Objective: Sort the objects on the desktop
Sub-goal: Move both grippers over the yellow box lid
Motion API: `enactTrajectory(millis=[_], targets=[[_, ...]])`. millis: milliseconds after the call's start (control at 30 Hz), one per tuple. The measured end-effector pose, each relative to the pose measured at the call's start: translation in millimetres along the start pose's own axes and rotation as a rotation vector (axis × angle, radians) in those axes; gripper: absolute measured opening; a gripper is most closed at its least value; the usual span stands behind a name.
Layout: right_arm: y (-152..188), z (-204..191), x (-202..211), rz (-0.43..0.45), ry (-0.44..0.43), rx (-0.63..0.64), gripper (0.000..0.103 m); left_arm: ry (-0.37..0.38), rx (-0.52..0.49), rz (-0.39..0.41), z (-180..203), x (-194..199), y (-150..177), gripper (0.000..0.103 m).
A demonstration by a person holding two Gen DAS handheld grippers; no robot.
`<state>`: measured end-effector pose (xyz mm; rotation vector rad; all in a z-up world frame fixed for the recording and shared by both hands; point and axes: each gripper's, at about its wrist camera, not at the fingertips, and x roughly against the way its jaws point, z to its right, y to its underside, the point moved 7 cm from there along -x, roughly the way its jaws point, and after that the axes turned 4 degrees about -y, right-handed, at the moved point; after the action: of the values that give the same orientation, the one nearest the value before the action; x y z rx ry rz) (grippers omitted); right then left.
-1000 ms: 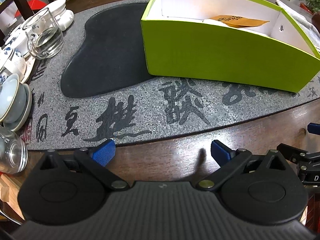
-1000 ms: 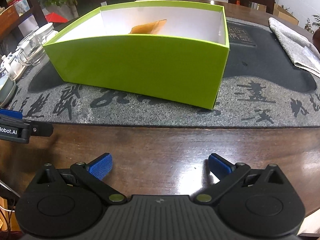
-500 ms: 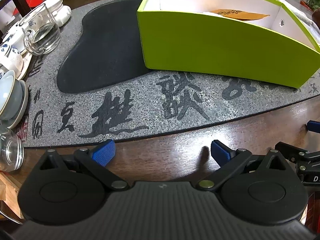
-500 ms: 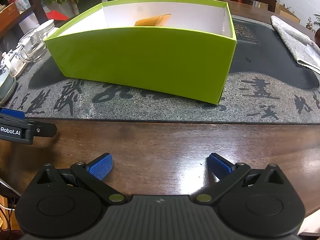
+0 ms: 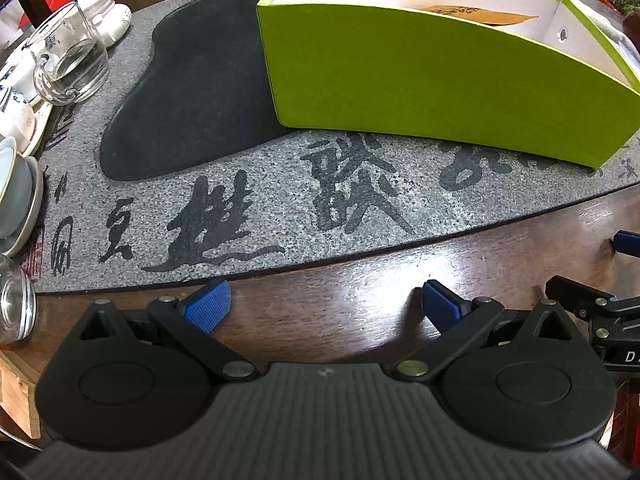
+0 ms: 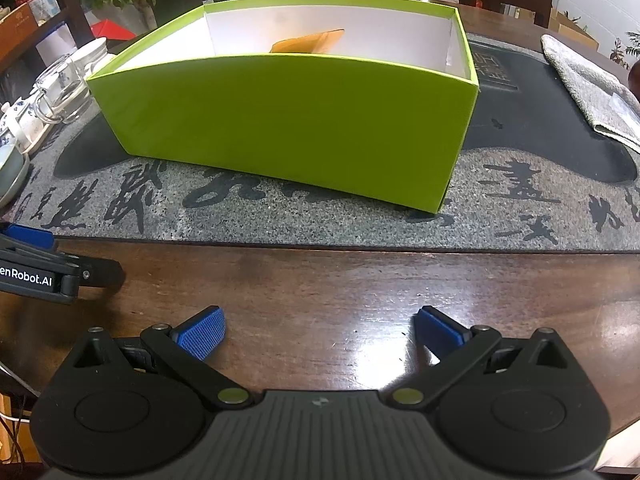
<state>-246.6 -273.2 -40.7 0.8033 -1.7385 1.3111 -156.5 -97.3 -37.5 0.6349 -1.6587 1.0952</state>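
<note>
Both grippers hover empty above the wooden worktop (image 6: 320, 288), the left gripper (image 5: 326, 306) and right gripper (image 6: 320, 330) each with blue fingers spread wide. Ahead on the stone tea tray (image 5: 280, 200) sits the green box (image 6: 288, 120), now looming nearer than a second ago. Its wall hides all but the tip of an orange packet (image 6: 308, 43).

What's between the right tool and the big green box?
Nothing stands there. In the right wrist view, only bare wooden table and the grey stone slab lie between the right tool and the green box.
</note>
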Motion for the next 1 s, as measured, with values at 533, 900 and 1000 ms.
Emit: enactTrajectory(millis=[533, 900, 1000], targets=[[-0.6, -4.5, -2.7, 0.003, 0.024, 0.025, 0.103, 0.012, -0.018, 0.003, 7.7, -2.7, -4.5, 0.101], [-7.0, -7.7, 11.2, 0.017, -0.017, 0.033, 0.103, 0.066, -0.047, 0.071, 8.0, 34.8, -28.7, 0.101], [-13.6, -9.1, 26.4, 0.033, -0.043, 0.045, 0.103, 0.093, -0.038, 0.096, 3.6, 50.9, -40.9, 0.101]])
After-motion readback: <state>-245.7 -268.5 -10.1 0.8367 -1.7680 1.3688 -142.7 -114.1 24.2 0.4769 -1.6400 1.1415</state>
